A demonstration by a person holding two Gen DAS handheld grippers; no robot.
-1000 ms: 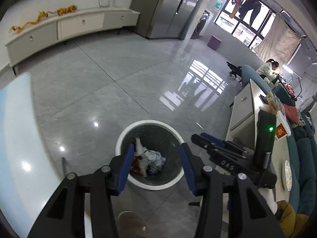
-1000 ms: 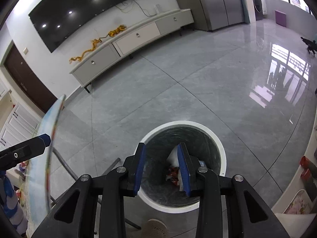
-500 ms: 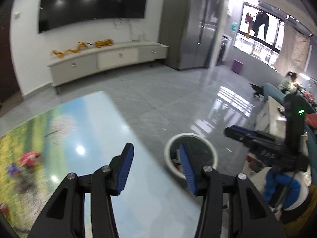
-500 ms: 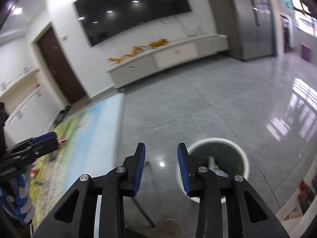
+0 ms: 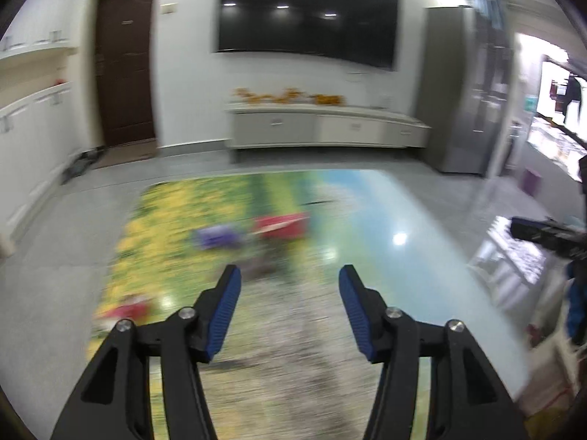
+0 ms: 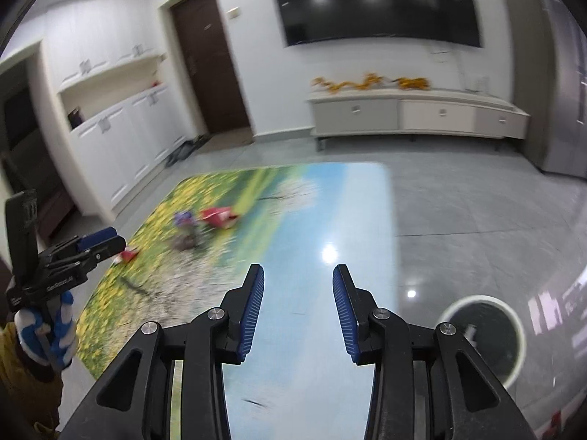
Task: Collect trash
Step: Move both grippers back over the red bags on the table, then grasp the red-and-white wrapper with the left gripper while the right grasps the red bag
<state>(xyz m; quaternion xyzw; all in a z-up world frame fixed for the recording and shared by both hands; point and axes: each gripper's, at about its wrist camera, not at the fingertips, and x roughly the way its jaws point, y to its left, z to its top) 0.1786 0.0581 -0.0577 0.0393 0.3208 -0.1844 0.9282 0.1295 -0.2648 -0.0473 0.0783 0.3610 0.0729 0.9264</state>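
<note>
My left gripper [image 5: 290, 293] is open and empty above a table with a landscape print [image 5: 385, 227]. On the table lie blurred pieces of trash: a red wrapper [image 5: 280, 224], a purple one [image 5: 219, 236] and a small red one [image 5: 126, 308]. My right gripper [image 6: 298, 293] is open and empty above the table's blue end [image 6: 330, 212]. There the red wrapper [image 6: 218, 216], the purple one [image 6: 183, 218] and the small red one [image 6: 128, 255] lie far ahead to the left. The white-rimmed bin [image 6: 482, 333] with trash stands on the floor, low right. The left gripper [image 6: 88, 245] shows at far left.
A low TV cabinet [image 6: 414, 115] and a wall screen [image 6: 378, 0] stand behind the table, with a dark door [image 6: 205, 66] and white cupboards [image 6: 106, 135] to the left. A grey fridge [image 5: 462, 88] stands at the right. The floor is grey tile.
Both grippers have swung up and left, away from the bin and over the table. The bin has left the left wrist view and slid to the lower right of the right one.
</note>
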